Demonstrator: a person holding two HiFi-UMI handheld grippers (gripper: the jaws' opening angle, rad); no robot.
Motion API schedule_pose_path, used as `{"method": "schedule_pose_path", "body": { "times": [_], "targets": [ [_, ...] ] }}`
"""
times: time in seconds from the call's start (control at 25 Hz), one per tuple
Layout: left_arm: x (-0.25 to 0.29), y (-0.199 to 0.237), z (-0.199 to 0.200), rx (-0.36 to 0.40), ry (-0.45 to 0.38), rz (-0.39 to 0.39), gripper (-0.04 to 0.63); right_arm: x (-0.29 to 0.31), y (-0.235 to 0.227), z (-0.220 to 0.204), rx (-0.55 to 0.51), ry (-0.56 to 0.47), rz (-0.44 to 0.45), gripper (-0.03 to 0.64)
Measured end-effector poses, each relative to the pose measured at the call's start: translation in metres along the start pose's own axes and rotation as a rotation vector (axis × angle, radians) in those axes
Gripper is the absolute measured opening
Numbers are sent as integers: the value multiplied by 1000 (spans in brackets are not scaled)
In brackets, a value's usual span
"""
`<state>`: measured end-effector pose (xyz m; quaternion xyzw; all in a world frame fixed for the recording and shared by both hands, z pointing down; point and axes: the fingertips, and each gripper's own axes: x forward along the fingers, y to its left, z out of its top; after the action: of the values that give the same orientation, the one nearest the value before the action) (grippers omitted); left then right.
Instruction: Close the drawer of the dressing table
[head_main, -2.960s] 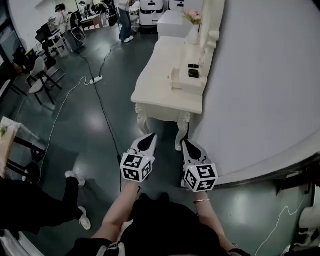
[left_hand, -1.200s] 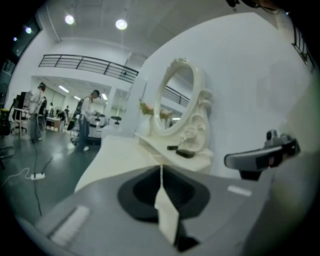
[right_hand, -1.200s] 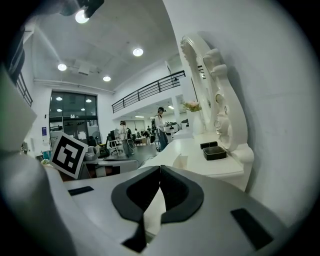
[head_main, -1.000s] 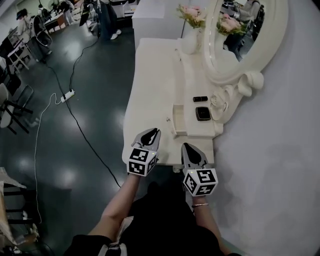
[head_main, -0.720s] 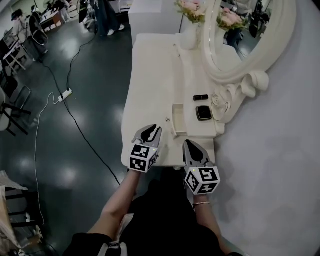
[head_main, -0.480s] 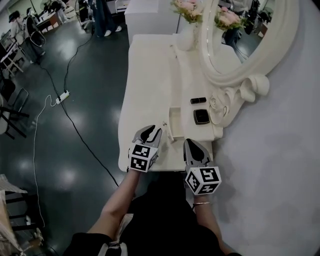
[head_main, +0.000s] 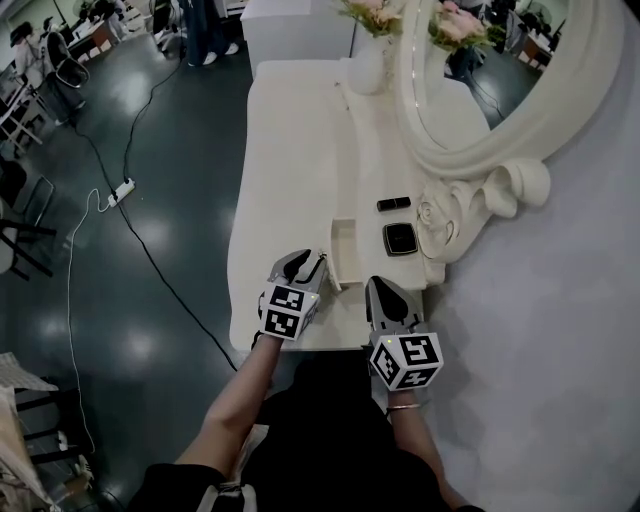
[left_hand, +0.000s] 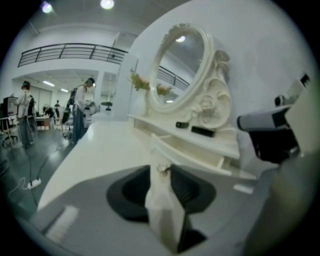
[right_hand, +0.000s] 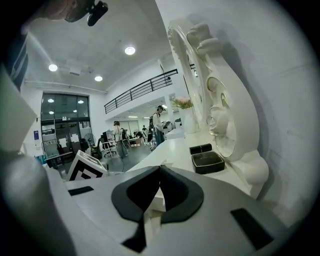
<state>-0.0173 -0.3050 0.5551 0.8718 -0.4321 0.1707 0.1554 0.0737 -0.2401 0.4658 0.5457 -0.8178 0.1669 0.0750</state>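
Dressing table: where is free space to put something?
Free: the broad cream tabletop between its left edge, the small open drawer and the white vase. Crowded: the raised shelf holding a black square case and black bar.

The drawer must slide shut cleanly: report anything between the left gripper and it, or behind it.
Nothing visible blocks either. The left gripper, jaws opening, is at the front of the small cream drawer, knob between the jaws. The square black tray rests on the shelf top, outside the drawer's path.

Small cream drawer (head_main: 343, 248), pulled open, on white dressing table (head_main: 290, 150)
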Motion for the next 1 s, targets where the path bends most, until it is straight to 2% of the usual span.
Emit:
{"method": "schedule_pose_path", "body": {
  "times": [0.32, 0.6, 1.0],
  "targets": [
    [10, -1, -5, 9, 23, -5, 110, 7, -10, 0, 7, 7, 1, 5],
    [14, -8, -5, 24, 35, -21, 55, 7, -12, -1, 6, 12, 2, 5],
    [28, -28, 0, 32, 50, -65, 57, 2, -20, 0, 14, 7, -11, 5]
  ]
}}
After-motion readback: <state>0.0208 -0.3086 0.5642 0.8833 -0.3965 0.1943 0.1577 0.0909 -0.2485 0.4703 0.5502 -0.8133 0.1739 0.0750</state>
